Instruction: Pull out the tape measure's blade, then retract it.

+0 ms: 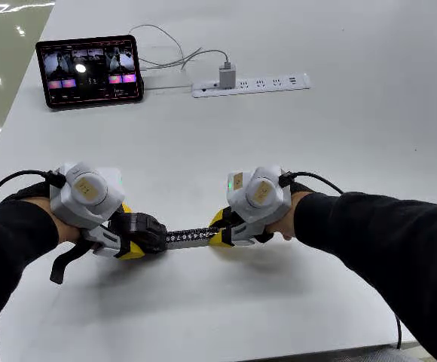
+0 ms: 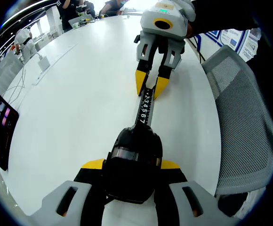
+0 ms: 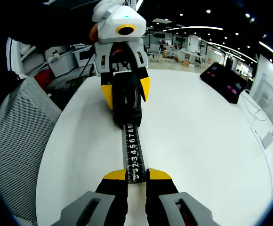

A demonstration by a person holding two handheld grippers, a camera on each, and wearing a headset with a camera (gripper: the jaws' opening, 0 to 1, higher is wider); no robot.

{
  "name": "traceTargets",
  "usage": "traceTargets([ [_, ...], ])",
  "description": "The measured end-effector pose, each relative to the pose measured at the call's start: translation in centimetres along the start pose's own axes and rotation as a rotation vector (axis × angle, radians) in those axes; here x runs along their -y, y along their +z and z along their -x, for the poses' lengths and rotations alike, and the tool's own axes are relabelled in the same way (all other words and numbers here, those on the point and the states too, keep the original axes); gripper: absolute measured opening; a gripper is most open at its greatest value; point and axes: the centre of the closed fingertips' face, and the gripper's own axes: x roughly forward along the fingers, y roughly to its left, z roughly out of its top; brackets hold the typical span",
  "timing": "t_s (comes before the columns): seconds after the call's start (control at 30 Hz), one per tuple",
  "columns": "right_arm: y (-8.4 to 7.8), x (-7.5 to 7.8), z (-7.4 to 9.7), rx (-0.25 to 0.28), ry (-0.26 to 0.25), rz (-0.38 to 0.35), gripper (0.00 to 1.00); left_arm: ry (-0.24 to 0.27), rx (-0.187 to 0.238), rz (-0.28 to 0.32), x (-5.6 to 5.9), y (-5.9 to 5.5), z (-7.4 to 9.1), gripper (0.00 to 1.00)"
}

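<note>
A black tape measure case (image 1: pixel 142 231) (image 2: pixel 132 162) (image 3: pixel 126 104) lies low over the white table, and my left gripper (image 1: pixel 132 240) (image 2: pixel 131 165) is shut on it. A short stretch of black blade (image 1: pixel 190 237) (image 2: pixel 144 107) (image 3: pixel 133 154) with white numbers runs out of the case to the right. My right gripper (image 1: pixel 218 229) (image 3: pixel 136 176) is shut on the blade's tip, its yellow fingertips (image 2: pixel 141 81) pinching the end. The two grippers face each other a short way apart near the table's front edge.
A tablet (image 1: pixel 90 70) with a lit screen stands at the back left. A white power strip (image 1: pixel 252 84) with a charger and cables lies behind it to the right. A grey mesh chair (image 2: pixel 242 117) (image 3: pixel 14 141) stands beside the table (image 1: pixel 279 151).
</note>
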Motion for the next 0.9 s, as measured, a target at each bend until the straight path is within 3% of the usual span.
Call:
traceTargets([
  [0.9, -1.5, 0.2, 1.4, -0.001, -0.001, -0.017, 0.09, -0.002, -0.006, -0.006, -0.1, 0.0, -0.1, 0.33],
])
